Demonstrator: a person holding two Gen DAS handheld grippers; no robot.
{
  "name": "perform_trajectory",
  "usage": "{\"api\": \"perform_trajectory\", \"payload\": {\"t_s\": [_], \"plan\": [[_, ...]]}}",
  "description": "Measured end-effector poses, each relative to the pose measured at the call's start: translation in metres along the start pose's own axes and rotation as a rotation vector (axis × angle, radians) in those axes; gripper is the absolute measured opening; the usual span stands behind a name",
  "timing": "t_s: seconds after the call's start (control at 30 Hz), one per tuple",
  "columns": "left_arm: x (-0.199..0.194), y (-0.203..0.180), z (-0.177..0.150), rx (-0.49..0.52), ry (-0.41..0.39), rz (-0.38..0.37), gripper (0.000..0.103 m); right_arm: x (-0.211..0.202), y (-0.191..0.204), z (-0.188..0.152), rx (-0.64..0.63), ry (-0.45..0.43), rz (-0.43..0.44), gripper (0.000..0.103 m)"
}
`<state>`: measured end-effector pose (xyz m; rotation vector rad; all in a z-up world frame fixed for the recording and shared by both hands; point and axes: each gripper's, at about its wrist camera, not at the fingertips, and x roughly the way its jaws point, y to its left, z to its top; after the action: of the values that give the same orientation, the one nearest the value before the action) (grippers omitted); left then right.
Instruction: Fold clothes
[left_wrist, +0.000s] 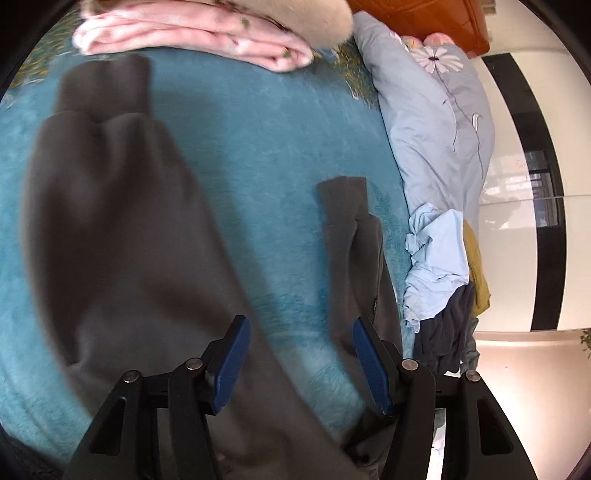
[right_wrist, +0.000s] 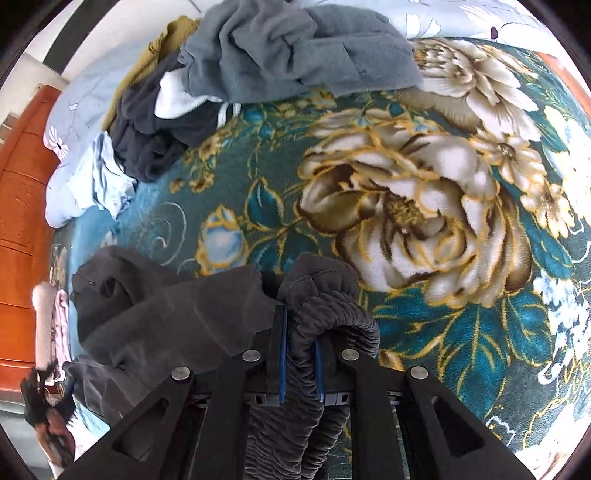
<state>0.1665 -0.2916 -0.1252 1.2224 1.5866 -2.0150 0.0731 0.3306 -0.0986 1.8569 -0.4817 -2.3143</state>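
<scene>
- Grey fleece jogging trousers (left_wrist: 122, 229) are lying spread on the bed's teal floral blanket (right_wrist: 424, 206); both legs are stretching away from the left camera, ribbed cuffs (left_wrist: 103, 85) at the far end.
- Right hand-held gripper (right_wrist: 299, 354) is pinching narrow on the gathered elastic waistband (right_wrist: 332, 314); the ruched band is bunching thickly between the blue pads.
- Left hand-held gripper (left_wrist: 299, 354) is hanging about half open over the gap between the two legs; nothing is sitting between its pads.
- Handling, as I judge it: soft, thick, limp cloth, moderately weighty; it is likely sagging wherever unsupported, and not slippery against the plush blanket.
- Best holds, to my eye: the waistband and cuffs, where doubled fabric is giving the pads something firm; a single layer mid-leg is risking a slip.
- Folded pink garment (left_wrist: 192, 37) is resting beyond the cuffs; an unfolded clothes heap (right_wrist: 258, 59) is waiting at the blanket's edge.
</scene>
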Motion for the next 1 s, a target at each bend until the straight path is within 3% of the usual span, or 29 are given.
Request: {"api": "perform_trajectory", "payload": {"t_s": [0.13, 0.3, 0.4, 0.47, 0.53, 0.57, 0.63, 0.73, 0.87, 0.93, 1.0], "plan": [[0.039, -0.025, 0.018, 0.014, 0.044, 0.033, 0.062, 0.006, -0.007, -0.001, 0.039, 0.032, 0.004, 0.014], [0.08, -0.05, 0.043, 0.089, 0.069, 0.131, 0.06, 0.008, -0.006, -0.003, 0.055, 0.062, -0.017, 0.014], [0.094, -0.064, 0.051, 0.144, 0.077, 0.144, 0.059, 0.009, -0.005, -0.004, 0.059, 0.064, -0.034, 0.014], [0.104, -0.07, 0.053, 0.169, 0.09, 0.152, 0.049, 0.009, -0.004, -0.004, 0.065, 0.067, -0.045, 0.014], [0.114, -0.073, 0.056, 0.182, 0.112, 0.191, 0.022, 0.009, -0.002, -0.003, 0.066, 0.067, -0.056, 0.014], [0.118, -0.074, 0.057, 0.196, 0.115, 0.212, 0.014, 0.009, -0.001, -0.003, 0.067, 0.067, -0.062, 0.014], [0.121, -0.077, 0.057, 0.235, 0.108, 0.238, 0.006, 0.008, 0.0, -0.003, 0.073, 0.065, -0.066, 0.014], [0.101, -0.096, 0.062, 0.323, 0.026, 0.191, 0.005, 0.004, 0.002, -0.001, 0.089, 0.059, -0.064, 0.014], [0.024, -0.117, 0.083, 0.328, -0.2, -0.047, 0.005, -0.017, 0.006, 0.001, 0.084, -0.023, -0.037, 0.012], [0.007, -0.115, 0.093, 0.364, -0.27, 0.023, 0.005, -0.028, 0.008, 0.001, 0.08, -0.074, -0.018, 0.012], [0.021, -0.096, 0.106, 0.352, -0.225, 0.157, 0.005, -0.03, 0.012, 0.001, 0.066, -0.089, -0.015, 0.012]]}}
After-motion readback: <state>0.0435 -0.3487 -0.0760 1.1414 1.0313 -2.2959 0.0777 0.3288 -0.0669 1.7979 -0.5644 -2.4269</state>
